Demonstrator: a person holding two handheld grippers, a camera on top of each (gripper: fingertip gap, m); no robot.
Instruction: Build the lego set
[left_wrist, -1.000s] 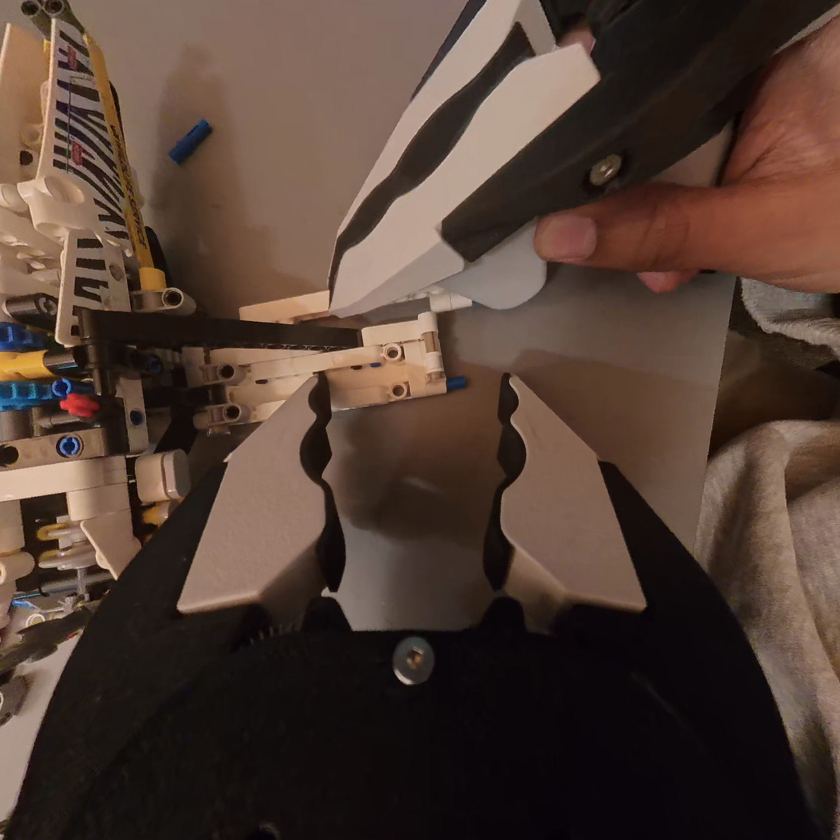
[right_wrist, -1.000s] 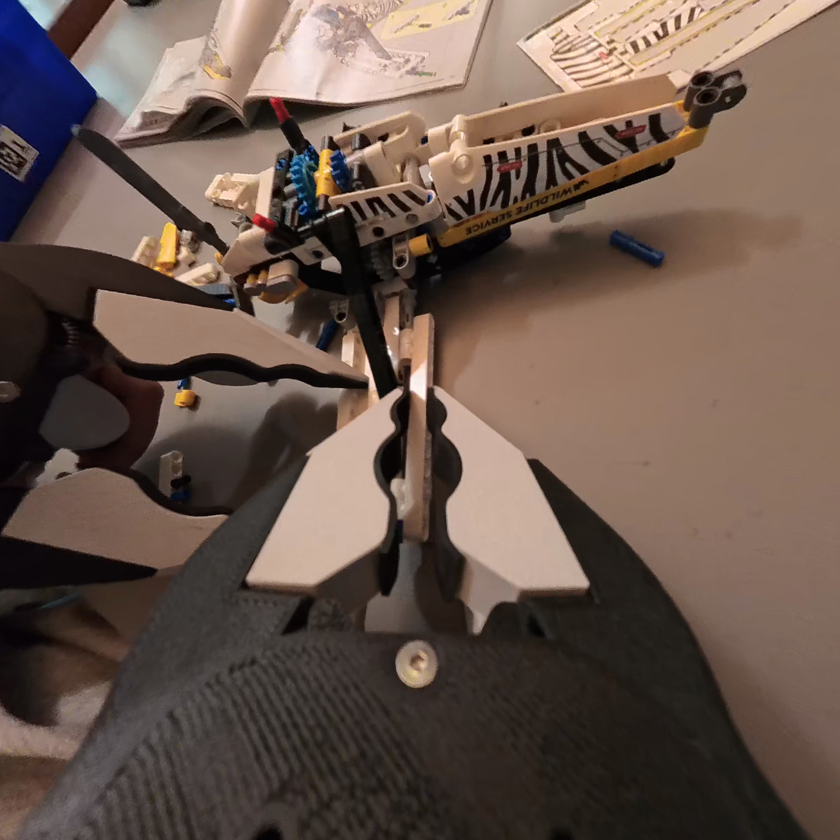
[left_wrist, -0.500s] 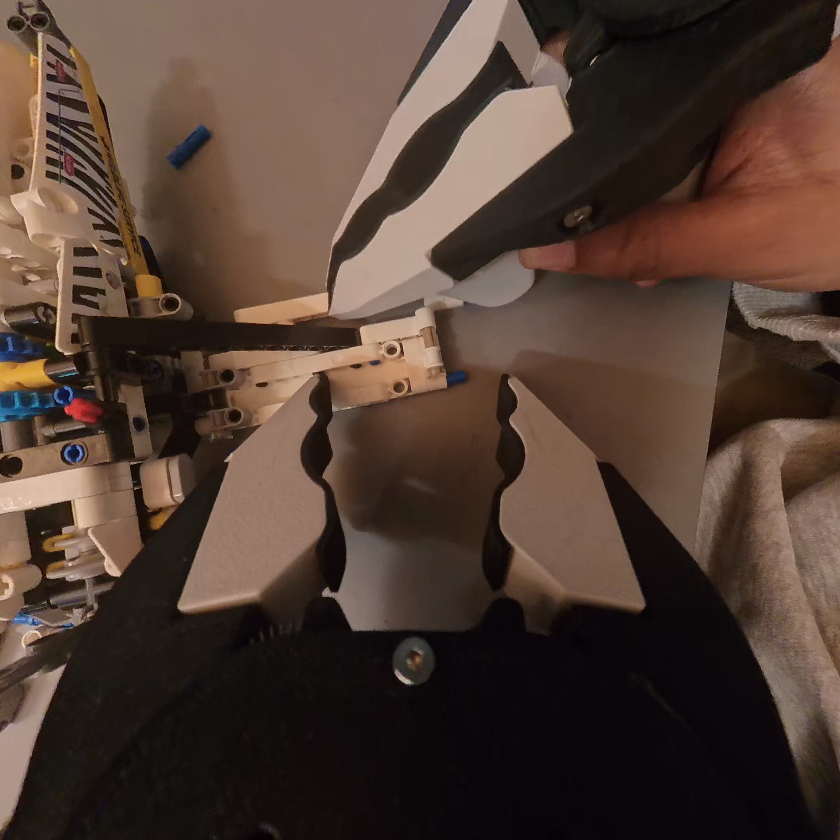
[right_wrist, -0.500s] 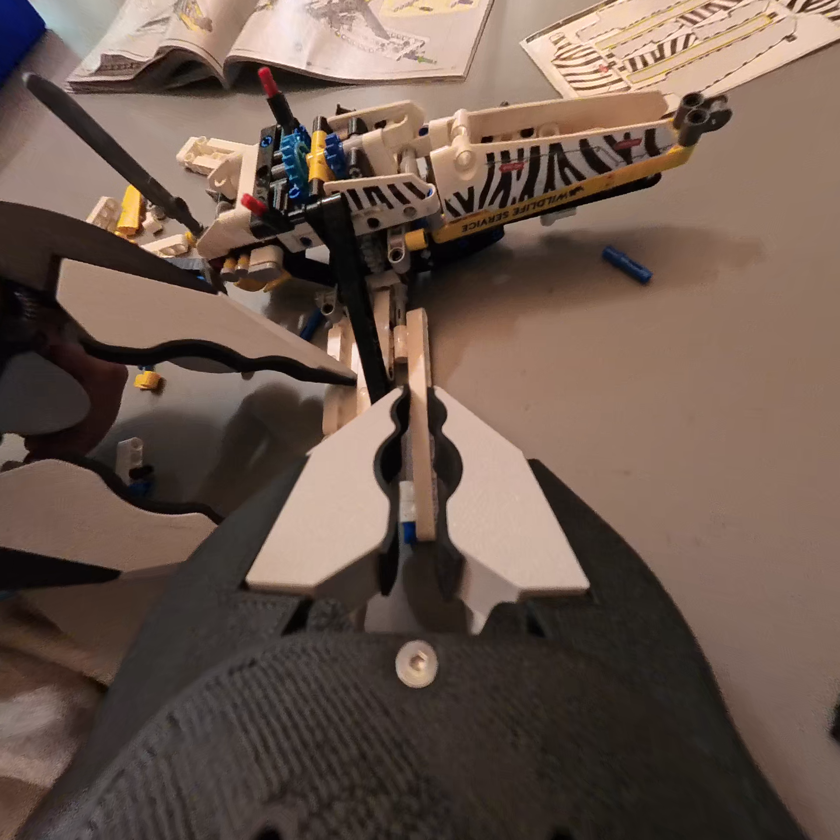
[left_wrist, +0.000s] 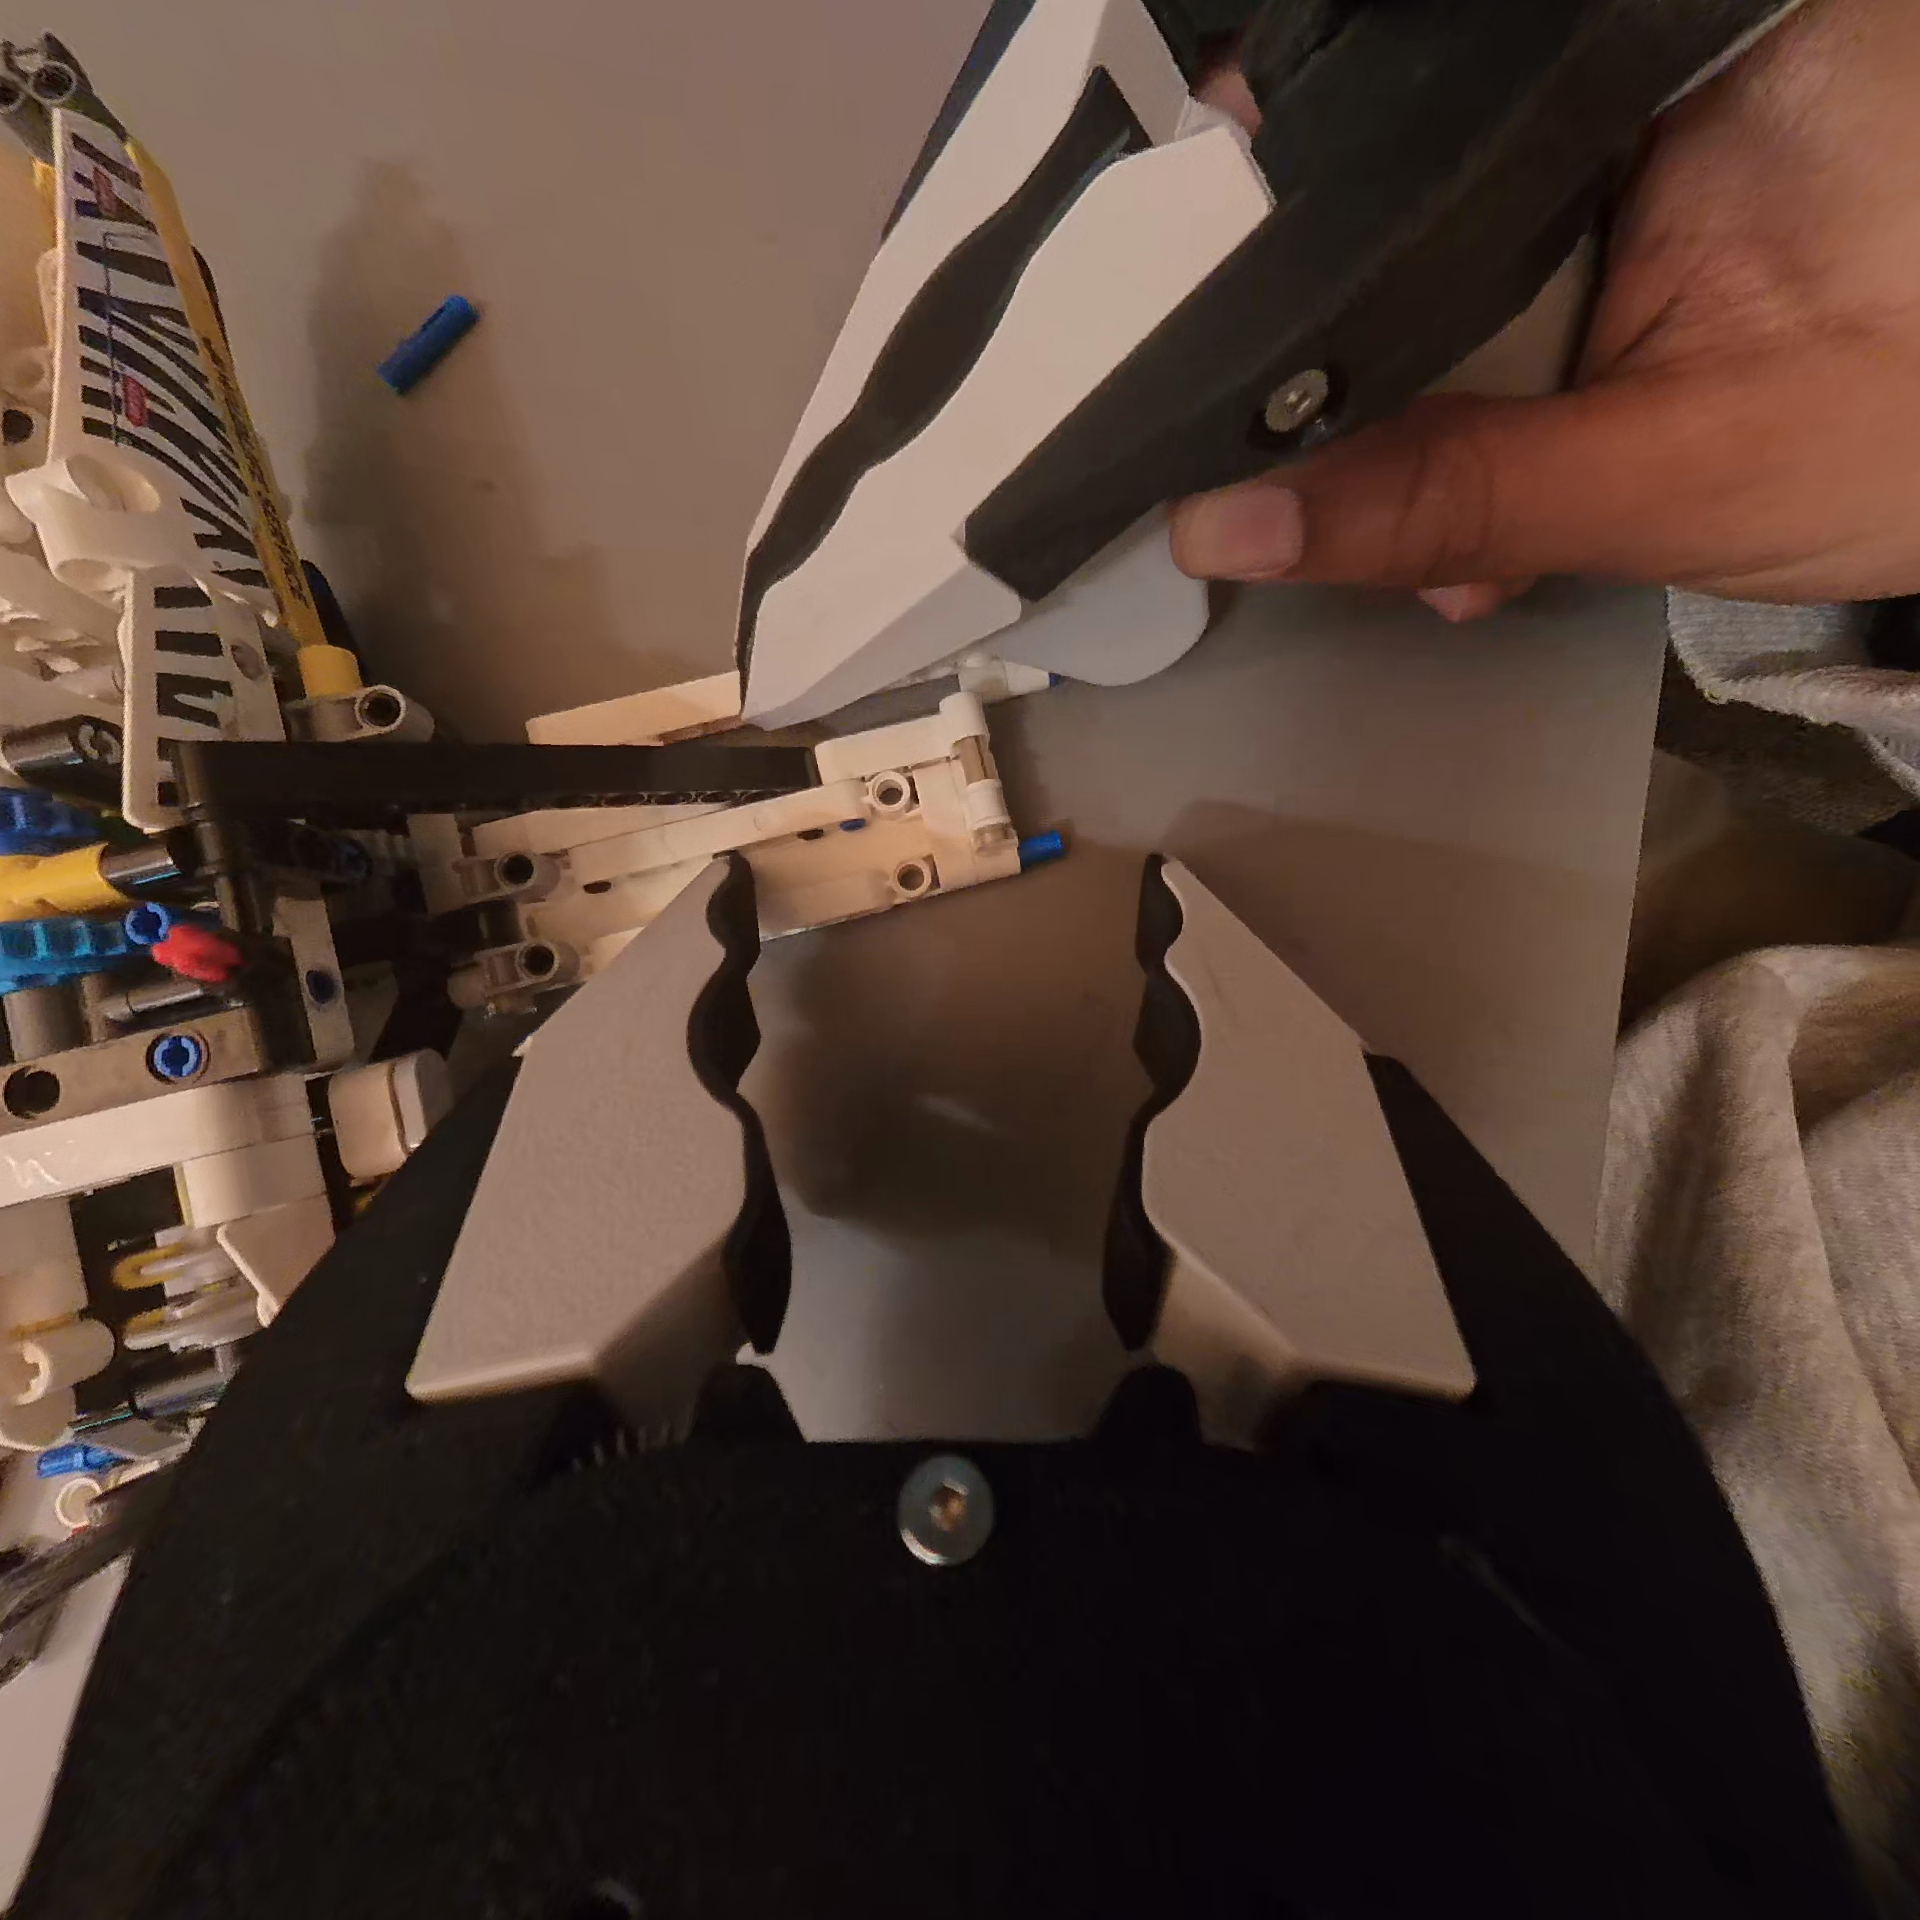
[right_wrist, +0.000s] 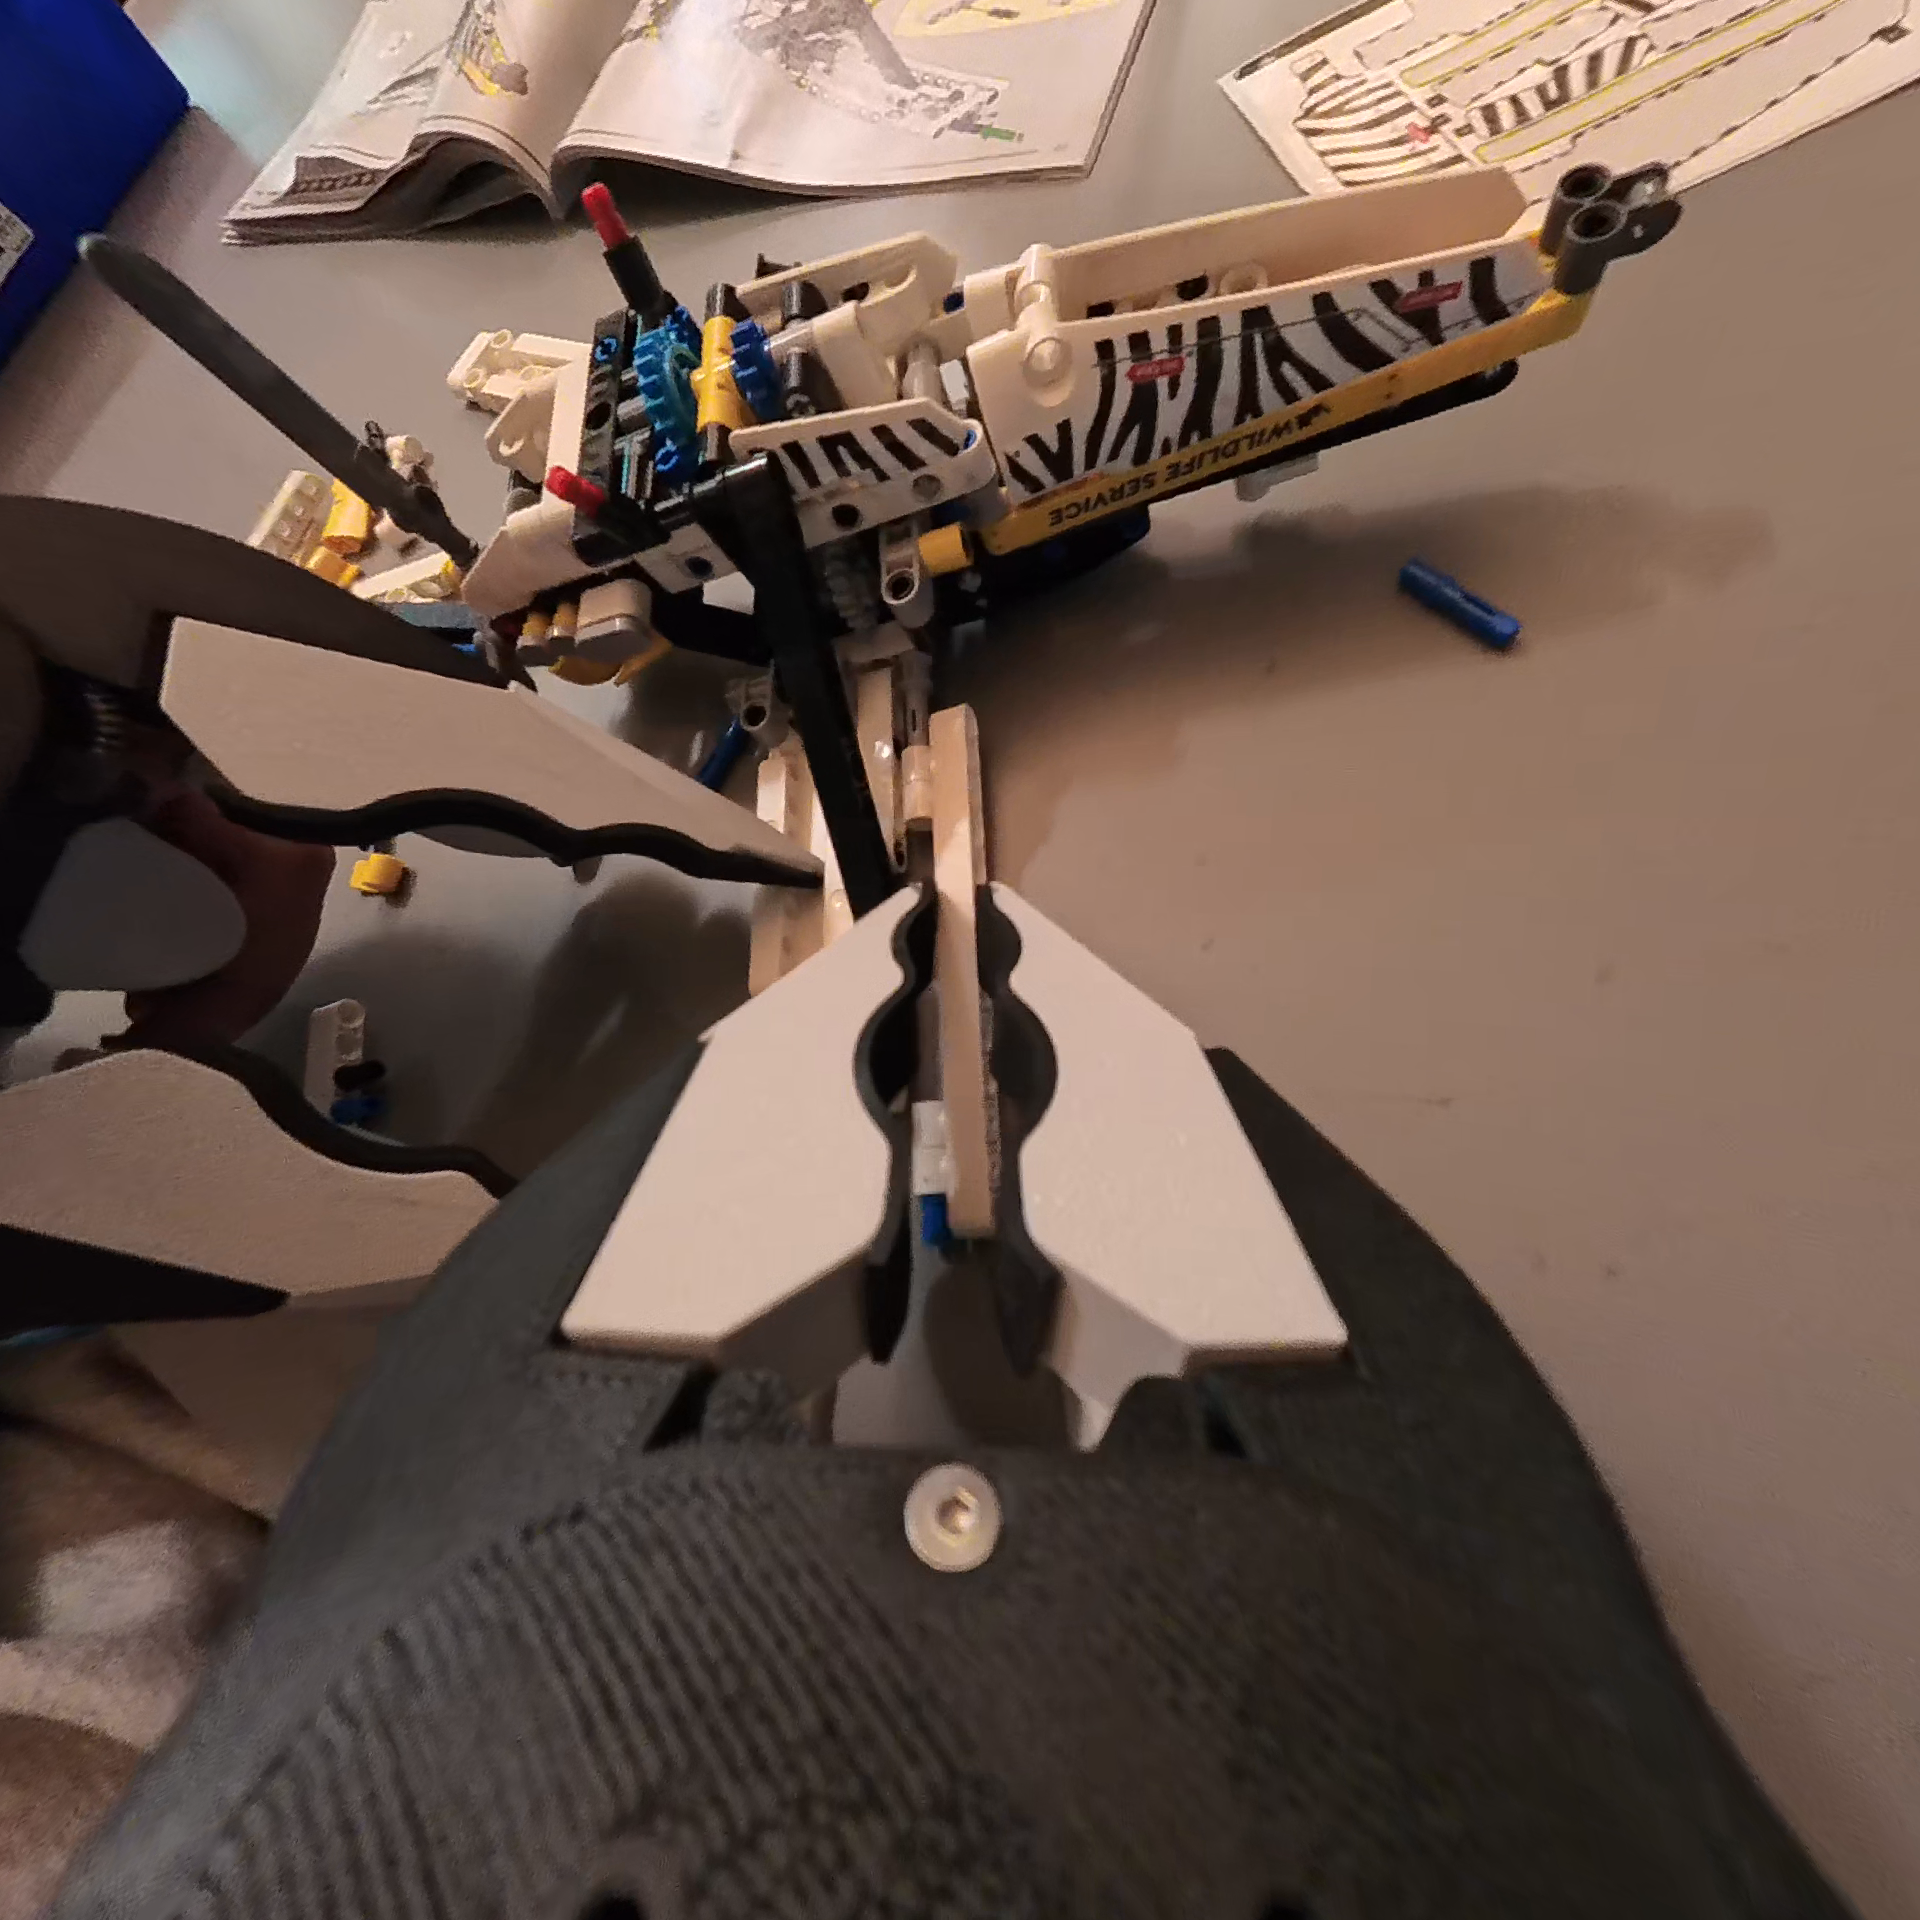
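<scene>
My right gripper (right_wrist: 948, 914) is clamped on a flat white panel (right_wrist: 954, 831) that sticks out of the lego helicopter model (right_wrist: 1039, 416), centre of the right wrist frame. My left gripper (left_wrist: 940, 883) is spread wide with nothing between its fingers, low centre of the left wrist frame, just beside the model's white side beams (left_wrist: 748, 852). Loose blue pin (right_wrist: 1458, 606) on the grey table (right_wrist: 1455, 1039), right side. Open instruction booklet (right_wrist: 727, 94) along the top edge.

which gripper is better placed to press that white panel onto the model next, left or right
Right, probably. The right gripper is already shut on the white panel beside the model. The left gripper is open and empty alongside.
</scene>
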